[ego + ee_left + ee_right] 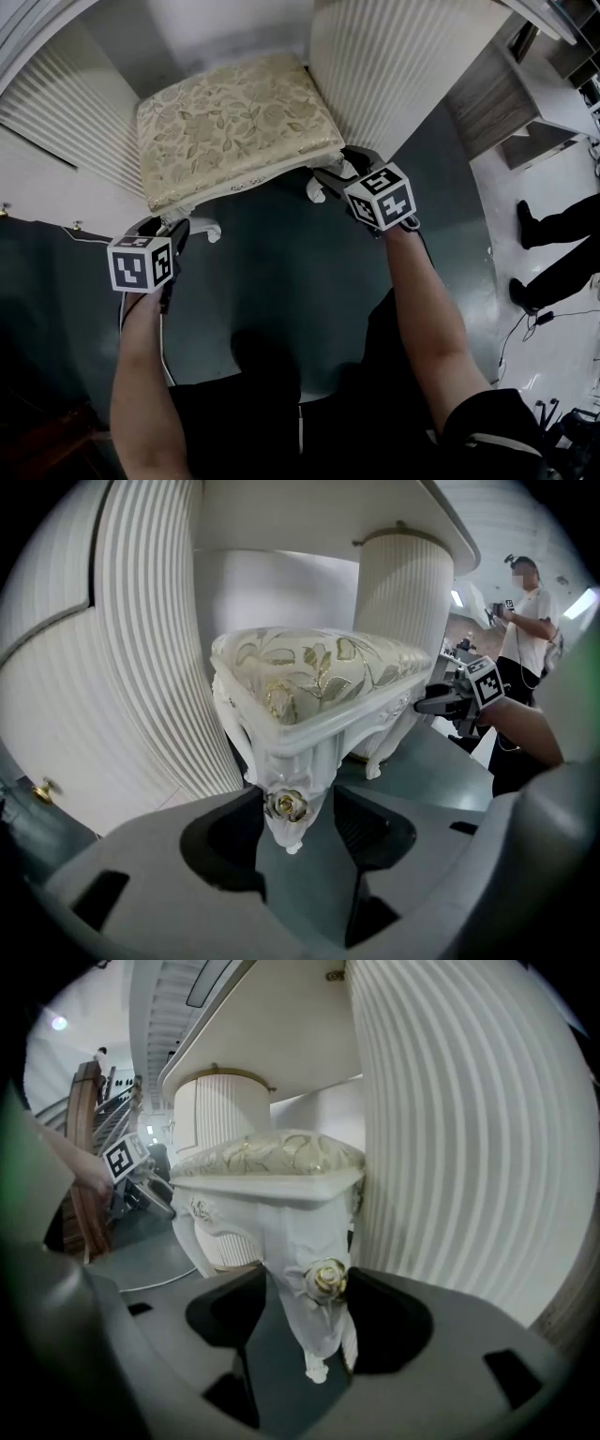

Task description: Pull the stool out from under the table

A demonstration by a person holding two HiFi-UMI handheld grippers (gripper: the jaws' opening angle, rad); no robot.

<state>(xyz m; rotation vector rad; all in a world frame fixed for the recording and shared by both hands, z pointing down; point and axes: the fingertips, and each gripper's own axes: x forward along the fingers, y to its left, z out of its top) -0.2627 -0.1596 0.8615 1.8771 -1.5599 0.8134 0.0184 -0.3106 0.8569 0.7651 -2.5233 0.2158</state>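
A white carved stool with a gold floral cushion stands on the dark floor between the table's two fluted pedestals. My left gripper is at its front left leg. In the left gripper view the jaws close round that leg at its gold rose. My right gripper is at the front right leg. The right gripper view shows both pads of this gripper against that leg at the rose. Each gripper shows in the other's view, the right gripper and the left gripper.
White fluted table pedestals flank the stool at the left and right. The tabletop overhangs it. A person's legs and a floor cable are at the right. Wooden shelving stands at the back right.
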